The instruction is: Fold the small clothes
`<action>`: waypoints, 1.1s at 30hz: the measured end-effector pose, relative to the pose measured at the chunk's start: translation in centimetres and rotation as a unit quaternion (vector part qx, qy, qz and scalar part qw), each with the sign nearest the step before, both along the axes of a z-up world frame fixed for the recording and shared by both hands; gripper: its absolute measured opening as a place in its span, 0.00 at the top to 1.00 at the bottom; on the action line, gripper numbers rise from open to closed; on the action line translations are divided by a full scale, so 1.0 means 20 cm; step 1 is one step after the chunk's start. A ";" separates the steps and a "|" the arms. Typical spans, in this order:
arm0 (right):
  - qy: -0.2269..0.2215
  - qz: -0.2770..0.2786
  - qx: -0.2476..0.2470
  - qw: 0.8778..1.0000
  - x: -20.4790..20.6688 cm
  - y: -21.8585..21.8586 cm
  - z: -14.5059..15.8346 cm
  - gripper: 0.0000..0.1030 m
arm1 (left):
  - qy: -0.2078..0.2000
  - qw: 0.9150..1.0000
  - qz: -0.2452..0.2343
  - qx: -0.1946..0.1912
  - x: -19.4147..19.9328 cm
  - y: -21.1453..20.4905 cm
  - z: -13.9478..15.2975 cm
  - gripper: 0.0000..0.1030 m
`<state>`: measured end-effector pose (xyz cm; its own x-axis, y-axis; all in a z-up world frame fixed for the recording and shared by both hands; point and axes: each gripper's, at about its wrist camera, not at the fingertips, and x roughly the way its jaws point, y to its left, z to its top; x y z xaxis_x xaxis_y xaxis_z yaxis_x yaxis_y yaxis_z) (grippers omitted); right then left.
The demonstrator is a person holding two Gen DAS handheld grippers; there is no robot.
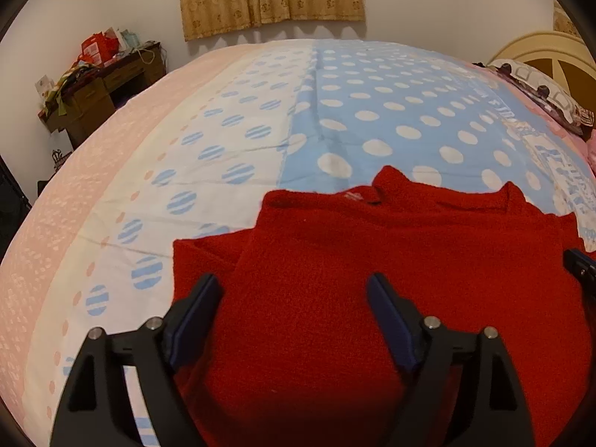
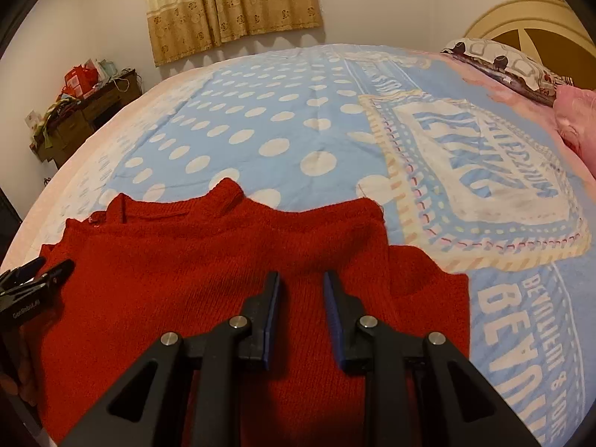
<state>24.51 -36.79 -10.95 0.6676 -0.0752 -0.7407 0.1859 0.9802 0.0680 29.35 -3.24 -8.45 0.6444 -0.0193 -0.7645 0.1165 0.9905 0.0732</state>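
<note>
Blue polka-dot bedsheet (image 1: 372, 111) fills my view, pink border at far left edge. Red knit sweater (image 1: 372, 260) lies flat on near part of sheet, collar away from me, sleeves folded in. My left gripper (image 1: 294, 287) hovers over sweater, jaws wide, gripping nothing. My right gripper (image 2: 301, 279) over sweater too, jaws narrow, nothing between.

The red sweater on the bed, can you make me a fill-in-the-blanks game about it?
1. The sweater is the colour ____.
2. It lies on a bedsheet whose blue part has white ____.
3. Both the left gripper and the right gripper have their jaws ____, holding nothing.
4. On the wall behind the bed hangs a ____ with a flower pattern.

Missing words: red; dots; open; curtain
</note>
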 end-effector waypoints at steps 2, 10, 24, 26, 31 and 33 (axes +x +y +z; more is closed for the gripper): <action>-0.002 0.000 -0.005 1.000 0.00 0.01 0.00 0.76 | 0.001 1.000 0.001 -0.005 0.00 0.01 0.00 0.16; -0.004 -0.002 -0.025 1.000 -0.01 0.03 0.00 0.76 | 0.018 0.999 0.013 -0.043 -0.01 0.08 -0.02 0.12; -0.006 -0.009 -0.028 1.000 -0.12 0.04 0.09 0.76 | 0.015 0.996 0.019 -0.084 -0.24 0.22 -0.04 0.00; -0.021 -0.005 -0.005 1.000 -0.23 0.04 0.13 0.76 | 0.012 0.996 0.019 -0.083 -0.24 0.21 -0.04 0.00; -0.015 0.038 0.018 0.999 -0.48 0.04 0.08 0.76 | 0.012 0.996 0.019 -0.083 -0.24 0.21 -0.05 0.00; -0.021 0.041 0.010 0.999 -0.52 0.05 0.07 0.76 | 0.019 0.996 0.018 -0.085 -0.23 0.21 -0.04 0.00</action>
<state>14.11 -35.83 -9.56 0.7010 -0.0046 -0.7131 0.1011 0.9905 0.0930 24.68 1.01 -9.35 0.6181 -0.1277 -0.7757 0.0803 0.9918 -0.0993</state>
